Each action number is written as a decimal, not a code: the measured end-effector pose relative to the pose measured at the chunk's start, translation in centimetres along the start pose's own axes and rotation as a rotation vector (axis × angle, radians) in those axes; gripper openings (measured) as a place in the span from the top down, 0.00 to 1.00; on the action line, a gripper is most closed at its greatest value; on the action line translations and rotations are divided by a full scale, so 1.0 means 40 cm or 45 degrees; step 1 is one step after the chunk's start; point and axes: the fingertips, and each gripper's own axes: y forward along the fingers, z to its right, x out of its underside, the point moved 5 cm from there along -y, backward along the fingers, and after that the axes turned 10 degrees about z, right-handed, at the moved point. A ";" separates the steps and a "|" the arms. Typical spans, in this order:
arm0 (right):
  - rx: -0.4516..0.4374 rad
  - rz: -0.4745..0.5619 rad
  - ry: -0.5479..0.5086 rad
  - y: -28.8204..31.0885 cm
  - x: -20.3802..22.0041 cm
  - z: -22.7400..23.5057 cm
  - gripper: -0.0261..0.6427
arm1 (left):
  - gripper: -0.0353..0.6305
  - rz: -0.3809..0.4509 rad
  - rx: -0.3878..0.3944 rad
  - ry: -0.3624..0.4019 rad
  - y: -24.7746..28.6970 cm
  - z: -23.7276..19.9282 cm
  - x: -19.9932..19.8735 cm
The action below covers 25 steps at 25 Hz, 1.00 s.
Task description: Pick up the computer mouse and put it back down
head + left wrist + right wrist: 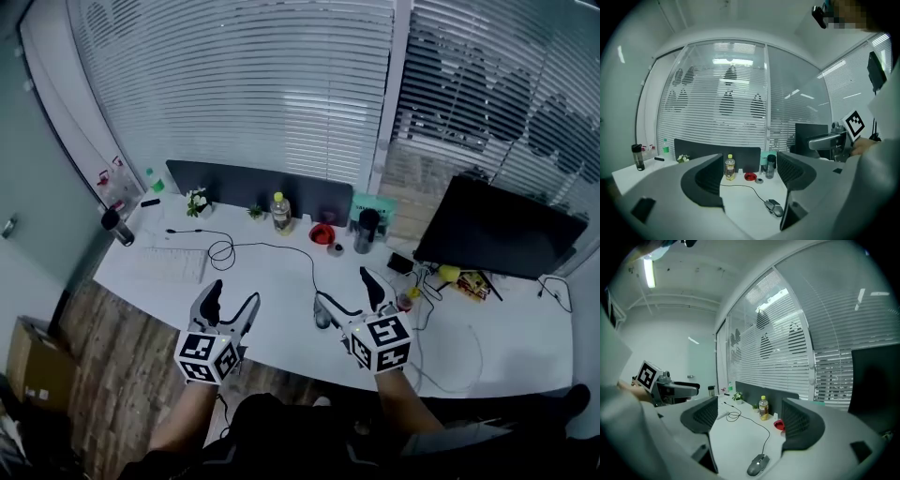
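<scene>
The grey computer mouse (322, 316) lies near the front edge of the white desk (281, 309), its black cable (281, 247) running back toward a coil. My right gripper (343, 291) hovers just above and behind the mouse, open and empty; in the right gripper view the mouse (758, 465) sits low between the jaws, nearer the right one, below the gripper (750, 416). My left gripper (232, 298) hangs open and empty over the desk to the left of the mouse. The left gripper view shows the mouse (774, 207) low right, by the right jaw of that gripper (750, 180).
A white keyboard (172, 264) lies at the left. Along the dark divider (253, 186) stand a yellow-capped bottle (280, 213), a red bowl (322, 233) and a dark tumbler (367, 230). A black monitor (497, 230) and loose cables are at the right. A cardboard box (36, 361) sits on the floor.
</scene>
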 end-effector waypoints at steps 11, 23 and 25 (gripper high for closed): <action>0.159 -0.161 0.100 0.122 0.200 0.031 0.34 | 0.42 -0.174 0.116 -0.035 0.112 -0.104 0.160; 0.335 -0.547 0.232 0.175 0.600 0.045 0.34 | 0.42 -0.540 0.224 -0.133 0.148 -0.178 0.495; 0.361 -0.585 0.243 0.177 0.652 0.054 0.35 | 0.42 -0.579 0.229 -0.141 0.148 -0.179 0.545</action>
